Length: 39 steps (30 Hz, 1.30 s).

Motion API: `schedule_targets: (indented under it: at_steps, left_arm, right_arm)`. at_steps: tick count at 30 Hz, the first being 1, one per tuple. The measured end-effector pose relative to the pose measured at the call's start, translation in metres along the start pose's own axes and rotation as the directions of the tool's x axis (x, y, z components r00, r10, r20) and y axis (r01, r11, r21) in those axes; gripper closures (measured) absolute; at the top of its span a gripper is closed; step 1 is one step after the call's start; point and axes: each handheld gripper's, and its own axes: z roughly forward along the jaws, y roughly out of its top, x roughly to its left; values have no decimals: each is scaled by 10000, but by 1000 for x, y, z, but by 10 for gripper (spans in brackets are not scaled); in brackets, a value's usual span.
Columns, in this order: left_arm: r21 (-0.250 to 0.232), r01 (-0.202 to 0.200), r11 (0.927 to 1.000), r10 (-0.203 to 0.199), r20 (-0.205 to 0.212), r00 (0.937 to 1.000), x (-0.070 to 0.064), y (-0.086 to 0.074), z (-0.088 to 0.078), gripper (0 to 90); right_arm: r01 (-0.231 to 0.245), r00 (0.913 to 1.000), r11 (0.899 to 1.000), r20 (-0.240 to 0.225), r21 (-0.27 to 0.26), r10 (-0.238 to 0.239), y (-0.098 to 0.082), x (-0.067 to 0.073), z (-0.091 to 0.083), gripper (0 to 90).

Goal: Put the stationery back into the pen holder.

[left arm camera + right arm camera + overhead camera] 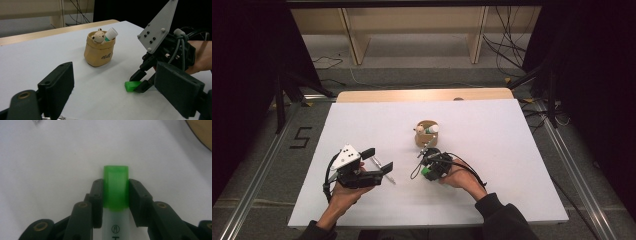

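white tabletop [512, 165] lay under our right gripper [115, 195], whose jaws pinched the green-capped highlighter [115, 187] flat on the sheet near the bear pen holder [99, 48], and we judged the slick cap might slip out or snag when lifted, while our left gripper [112, 85] gaped empty.

Light pours from overhead onto the white tabletop [362, 125], the brightest patch in the high view, while both side edges of that frame sink into near black. Shadows under the hands stay short and soft. No glare here. In the left claw's view the near black jaws sit blurred at the bottom and the tan pouch [99, 50] reads sharp. In the right claw's view the green cap [116, 186] glows evenly, the upper corners smear soft, everything slightly grainy.
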Motion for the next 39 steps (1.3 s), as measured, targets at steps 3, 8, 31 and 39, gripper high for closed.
schedule_targets:
  at_steps: [3,8,31,39]
  left_arm:
    - [3,-38,10000,38,23,10000,-1,0,0,156]
    - [-53,74,10000,-74,0,10000,1,0,-1,156]
    - [-204,270,9994,-272,-82,9996,2,1,-3,156]
    - [-218,238,9995,-240,-102,9997,3,1,-3,157]
  right_arm:
    - [-179,9998,9994,-105,-280,176,-1,-1,-6,672]
    - [-302,9986,9941,-454,-1039,256,-3,-5,-16,674]
    - [-1586,9873,8427,-844,-5145,1343,-6,-28,-81,674]
    - [-1903,9793,7796,-595,-5966,1935,3,-45,-93,674]
